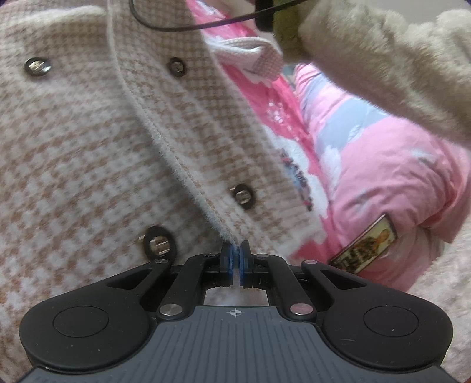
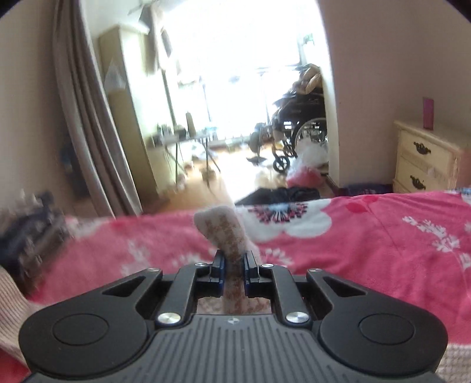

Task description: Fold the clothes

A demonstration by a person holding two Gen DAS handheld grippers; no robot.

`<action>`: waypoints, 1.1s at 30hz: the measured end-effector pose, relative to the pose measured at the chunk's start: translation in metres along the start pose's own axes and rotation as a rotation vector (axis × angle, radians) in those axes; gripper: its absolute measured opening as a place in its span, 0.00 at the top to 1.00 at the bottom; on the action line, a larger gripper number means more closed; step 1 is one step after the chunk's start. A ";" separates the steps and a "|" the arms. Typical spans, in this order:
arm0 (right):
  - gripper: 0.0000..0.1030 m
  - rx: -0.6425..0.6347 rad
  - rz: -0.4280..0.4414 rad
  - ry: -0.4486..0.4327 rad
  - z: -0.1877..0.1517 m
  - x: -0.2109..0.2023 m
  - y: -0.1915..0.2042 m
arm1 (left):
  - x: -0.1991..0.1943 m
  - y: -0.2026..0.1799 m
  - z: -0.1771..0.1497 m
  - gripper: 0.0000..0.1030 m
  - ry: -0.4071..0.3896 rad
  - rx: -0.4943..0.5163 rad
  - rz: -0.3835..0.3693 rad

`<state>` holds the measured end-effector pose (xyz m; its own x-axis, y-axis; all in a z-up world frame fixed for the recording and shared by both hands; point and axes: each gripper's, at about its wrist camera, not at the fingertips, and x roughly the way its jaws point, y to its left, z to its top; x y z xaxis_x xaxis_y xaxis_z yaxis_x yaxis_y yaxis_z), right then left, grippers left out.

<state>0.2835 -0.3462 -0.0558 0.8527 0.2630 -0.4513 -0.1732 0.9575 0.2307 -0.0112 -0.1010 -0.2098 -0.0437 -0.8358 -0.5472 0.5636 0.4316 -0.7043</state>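
Both my grippers are pinching the checked coat.

My left gripper (image 1: 235, 257) is squeezed tight on the fuzzy front edge of the tan-and-white checked coat (image 1: 88, 147), close to its dark round buttons (image 1: 159, 244). My right gripper (image 2: 234, 265) is clamped on a flap of that coat (image 2: 219, 227), sticking up over the pink flowered bedspread (image 2: 368, 250). A pink puffy jacket (image 1: 382, 165) lies beside the coat.

Beyond my fingers a pink flowered blanket (image 2: 368, 235) covers the bed. A cream nightstand (image 2: 426, 159) stands by the wall at the right, with a wheelchair (image 2: 297, 129) in the bright room past the doorway and a beige curtain (image 2: 85, 117) hanging at the left. A pink padded jacket (image 1: 382, 176) and a black cable (image 1: 188, 26) show in my left view.
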 end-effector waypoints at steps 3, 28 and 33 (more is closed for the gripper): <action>0.87 0.073 0.054 -0.029 0.005 -0.011 -0.016 | 0.000 -0.011 0.004 0.99 -0.019 0.038 -0.023; 0.53 -0.172 -0.018 0.290 -0.060 0.132 0.041 | -0.005 0.010 -0.015 0.97 0.009 -0.034 0.093; 0.50 -0.104 0.005 0.243 -0.035 0.097 0.031 | -0.003 0.008 -0.014 0.97 0.009 -0.039 0.096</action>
<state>0.3440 -0.2872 -0.1225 0.7107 0.2760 -0.6470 -0.2372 0.9600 0.1490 -0.0182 -0.0900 -0.2199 0.0014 -0.7868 -0.6173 0.5328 0.5229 -0.6653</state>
